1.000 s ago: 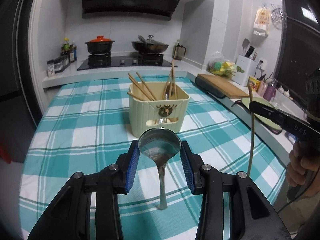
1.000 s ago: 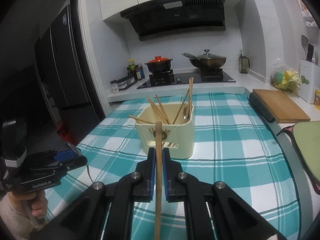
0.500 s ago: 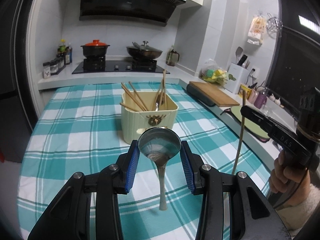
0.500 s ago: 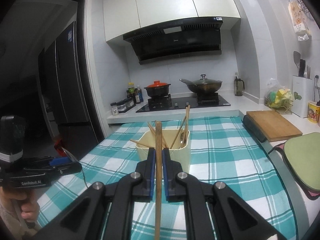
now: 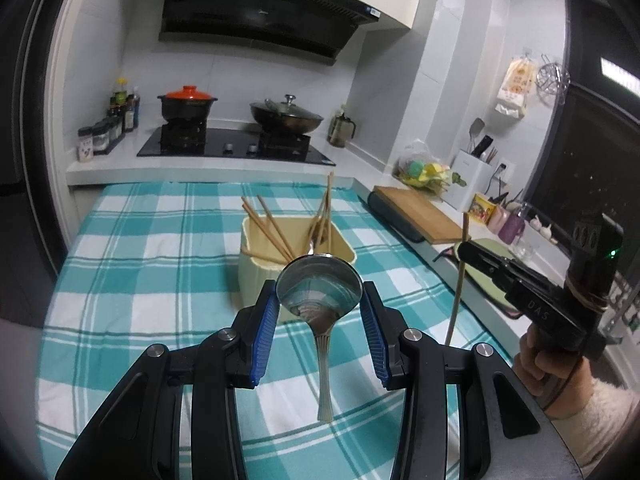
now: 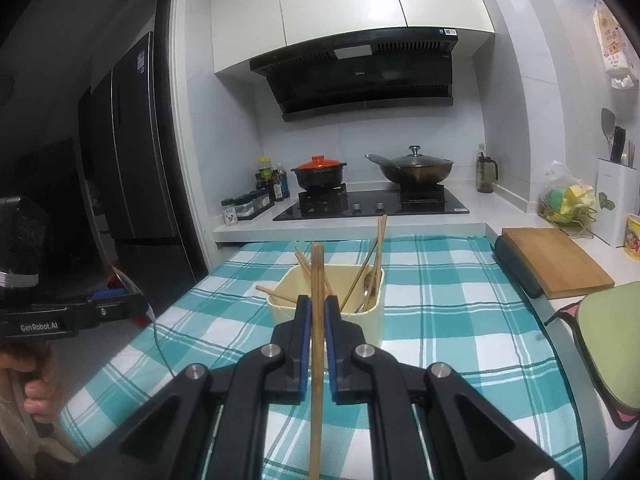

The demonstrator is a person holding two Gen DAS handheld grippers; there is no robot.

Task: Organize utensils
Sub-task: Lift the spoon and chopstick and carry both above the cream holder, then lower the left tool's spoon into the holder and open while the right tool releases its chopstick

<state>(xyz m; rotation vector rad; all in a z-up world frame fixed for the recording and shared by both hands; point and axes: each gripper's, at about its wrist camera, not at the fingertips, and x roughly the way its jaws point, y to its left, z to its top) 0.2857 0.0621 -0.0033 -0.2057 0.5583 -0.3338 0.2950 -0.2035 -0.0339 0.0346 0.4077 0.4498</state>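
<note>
The cream utensil holder [image 6: 326,308] stands on the checked cloth, straight ahead of both grippers and below them. The left gripper [image 5: 319,312] clasps a metal spoon [image 5: 319,292] by its bowl, handle hanging down. The right gripper [image 6: 317,320], seemingly nearer the holder, pinches one upright wooden chopstick [image 6: 317,344].

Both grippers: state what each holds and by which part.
Left gripper grips a metal spoon by the bowl, handle hanging down. Right gripper pinches a wooden chopstick near its upper end.

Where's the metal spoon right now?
In the left wrist view the metal spoon is clamped by its bowl in the left gripper, handle hanging down over the checked tablecloth, just in front of the cream utensil holder.
</note>
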